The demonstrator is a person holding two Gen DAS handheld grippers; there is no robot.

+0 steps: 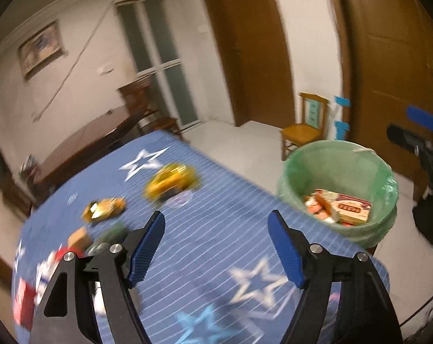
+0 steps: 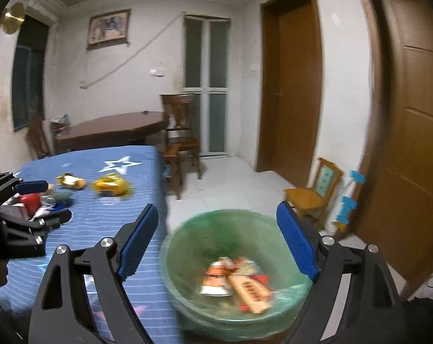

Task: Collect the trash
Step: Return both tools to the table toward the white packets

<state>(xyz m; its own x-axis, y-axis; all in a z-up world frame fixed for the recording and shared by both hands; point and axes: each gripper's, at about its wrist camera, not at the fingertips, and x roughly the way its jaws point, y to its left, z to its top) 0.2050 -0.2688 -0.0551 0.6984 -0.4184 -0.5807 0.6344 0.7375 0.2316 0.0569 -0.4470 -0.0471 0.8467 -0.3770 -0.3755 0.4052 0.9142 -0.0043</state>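
Observation:
A bin with a green bag [image 1: 335, 169] [image 2: 193, 235] stands at the table's right edge, holding boxes and wrappers [image 1: 338, 206] [image 2: 239, 281]. On the blue star cloth [image 1: 210, 229] [image 2: 107, 215] lie a yellow packet [image 1: 172, 180] [image 2: 111, 185], a gold wrapper [image 1: 103, 209] [image 2: 70, 182], a small brown box [image 1: 80, 238] and red-and-white cartons [image 1: 27, 295] [image 2: 24, 205]. My left gripper [image 1: 216, 246] is open and empty above the cloth; it also shows in the right wrist view [image 2: 44, 200]. My right gripper [image 2: 216, 240] is open and empty above the bin.
A small yellow chair [image 1: 305, 129] [image 2: 314, 192] stands by brown doors [image 1: 388, 66] on the right. A dark wooden table [image 2: 113, 129] and chair [image 2: 182, 132] stand behind the blue cloth. White floor [image 2: 230, 177] lies between them.

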